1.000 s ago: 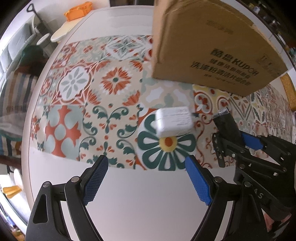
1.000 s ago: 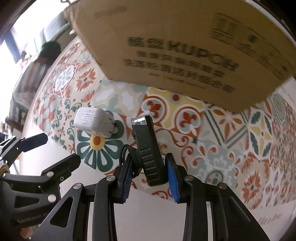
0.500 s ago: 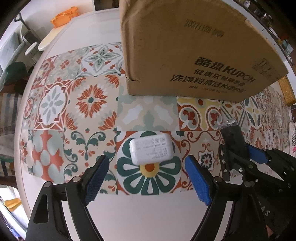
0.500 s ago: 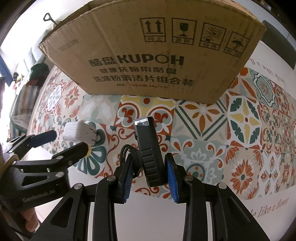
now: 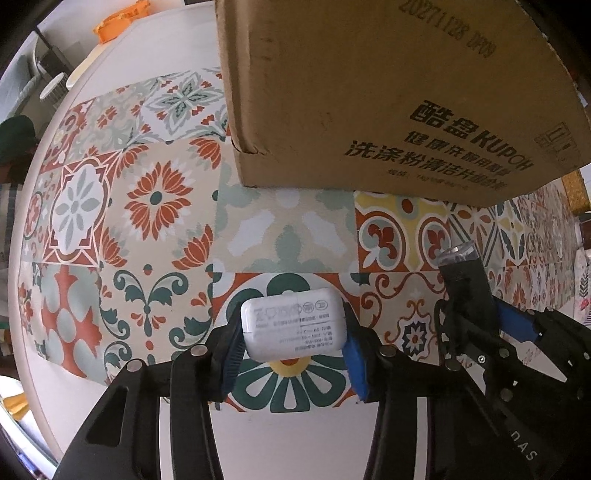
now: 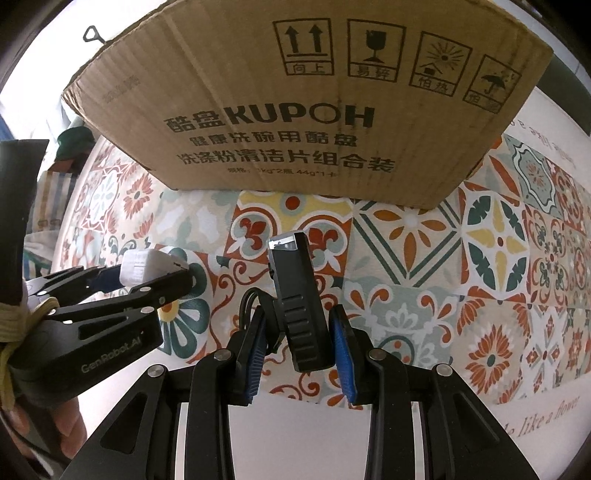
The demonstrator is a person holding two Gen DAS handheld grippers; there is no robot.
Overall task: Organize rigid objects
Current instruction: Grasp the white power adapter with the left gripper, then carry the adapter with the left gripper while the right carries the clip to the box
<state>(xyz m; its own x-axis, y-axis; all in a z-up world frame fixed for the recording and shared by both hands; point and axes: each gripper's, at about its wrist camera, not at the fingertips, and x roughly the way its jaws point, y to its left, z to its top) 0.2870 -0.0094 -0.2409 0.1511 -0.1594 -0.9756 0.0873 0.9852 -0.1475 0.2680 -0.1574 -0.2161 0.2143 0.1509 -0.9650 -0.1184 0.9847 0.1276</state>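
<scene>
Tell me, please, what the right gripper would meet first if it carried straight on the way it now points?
Most likely the cardboard box. The right gripper, shut on the black device, faces the box's printed side across patterned tablecloth, with nothing between them; how far away it is remains unclear.

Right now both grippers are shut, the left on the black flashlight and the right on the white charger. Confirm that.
Swapped. The left wrist view shows the left gripper shut on the white charger; the right wrist view shows the right gripper shut on the black flashlight. Both are shut, as stated.

Patterned tablecloth (image 5: pixel 155 206), orange container (image 5: pixel 114 24)
</scene>
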